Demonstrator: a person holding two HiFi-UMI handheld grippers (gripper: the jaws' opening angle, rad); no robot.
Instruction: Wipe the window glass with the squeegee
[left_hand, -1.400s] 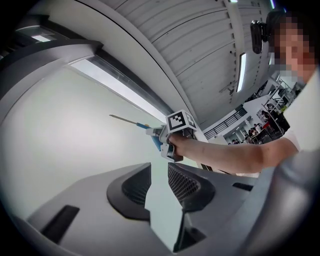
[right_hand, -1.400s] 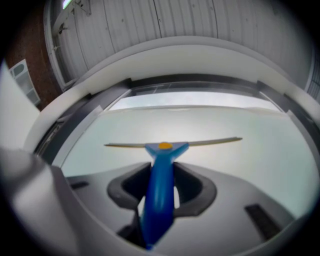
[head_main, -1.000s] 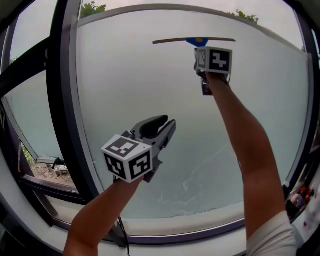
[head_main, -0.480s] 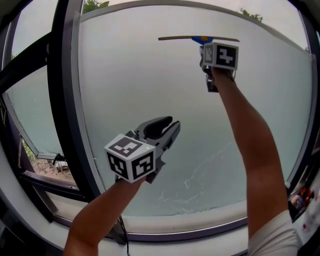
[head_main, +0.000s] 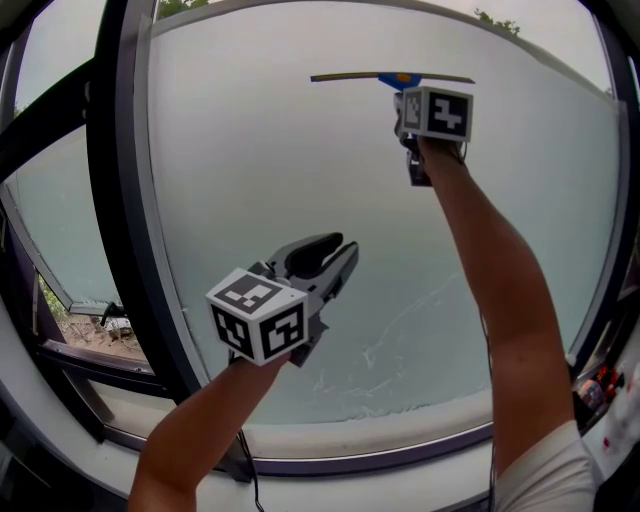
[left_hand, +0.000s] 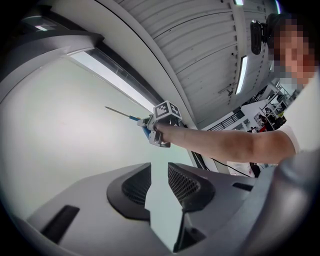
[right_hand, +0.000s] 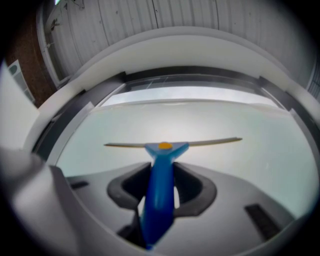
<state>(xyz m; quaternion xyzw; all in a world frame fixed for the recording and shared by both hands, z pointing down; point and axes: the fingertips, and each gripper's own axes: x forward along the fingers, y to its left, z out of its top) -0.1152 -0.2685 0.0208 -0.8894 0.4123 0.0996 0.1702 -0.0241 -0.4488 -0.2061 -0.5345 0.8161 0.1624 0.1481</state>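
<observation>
Up at the top of the window glass (head_main: 270, 170) the right gripper (head_main: 405, 100) is reaching high on an outstretched arm (head_main: 490, 270). Its jaws are clamping the blue handle of the squeegee (right_hand: 161, 170), closed on it from both sides, with the handle running straight up between them. The squeegee's thin blade (head_main: 390, 77) is lying level across the upper part of the pane, just below the top edge of the frame, with its yellow-dotted head right above the gripper. Whether the blade is actually pressing on the glass is hard to call from here. Lower down and to the left, the left gripper (head_main: 335, 252) is hovering in front of the pane, pointing up toward the glass. Its jaws are standing partly apart with nothing but pale glass showing in the gap, so it is carrying nothing. Its marker cube (head_main: 258, 315) is facing the head view. Streaks of water (head_main: 380, 360) are showing on the lower part of the pane, and the dark window frame (head_main: 125, 200) is running down the left side.
</observation>
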